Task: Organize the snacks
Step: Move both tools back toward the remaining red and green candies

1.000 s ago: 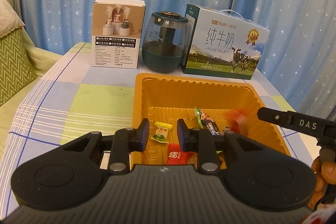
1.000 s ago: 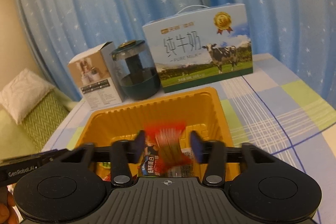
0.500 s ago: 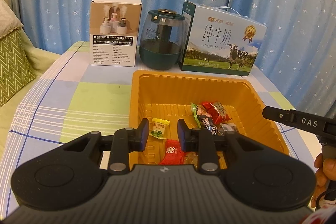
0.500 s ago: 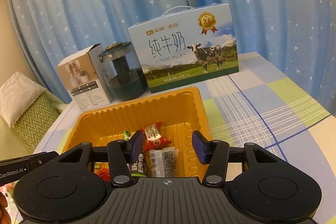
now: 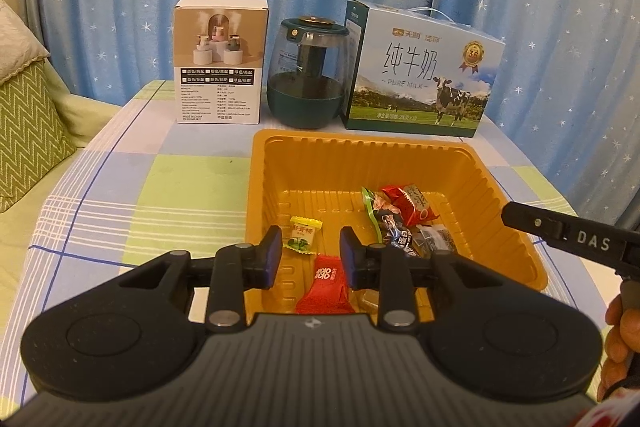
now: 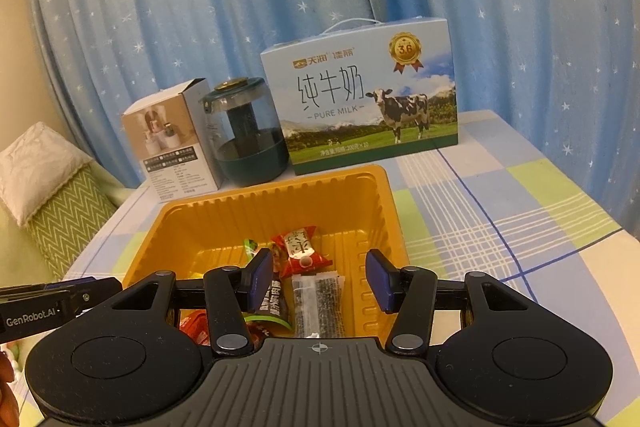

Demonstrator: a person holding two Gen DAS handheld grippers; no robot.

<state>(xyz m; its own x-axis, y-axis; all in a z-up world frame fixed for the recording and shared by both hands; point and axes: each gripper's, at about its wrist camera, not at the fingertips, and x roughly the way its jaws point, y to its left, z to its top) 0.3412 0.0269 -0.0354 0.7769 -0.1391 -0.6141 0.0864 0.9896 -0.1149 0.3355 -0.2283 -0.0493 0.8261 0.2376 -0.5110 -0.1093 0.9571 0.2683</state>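
An orange plastic tray sits on the checked tablecloth and holds several wrapped snacks. Among them are a red-and-white packet, a yellow-green candy, a red packet and a clear dark sachet. My left gripper is open and empty above the tray's near edge. My right gripper is open and empty above the tray's near right part. The right gripper's side shows at the right of the left wrist view.
At the back of the table stand a white product box, a dark green glass jar and a milk carton box. Blue starred curtains hang behind. A green cushion lies left of the table.
The red-and-white packet dropped from my right gripper into the tray and now lies still. Both grippers pulled back and rose a little; the right jaws stand wider.
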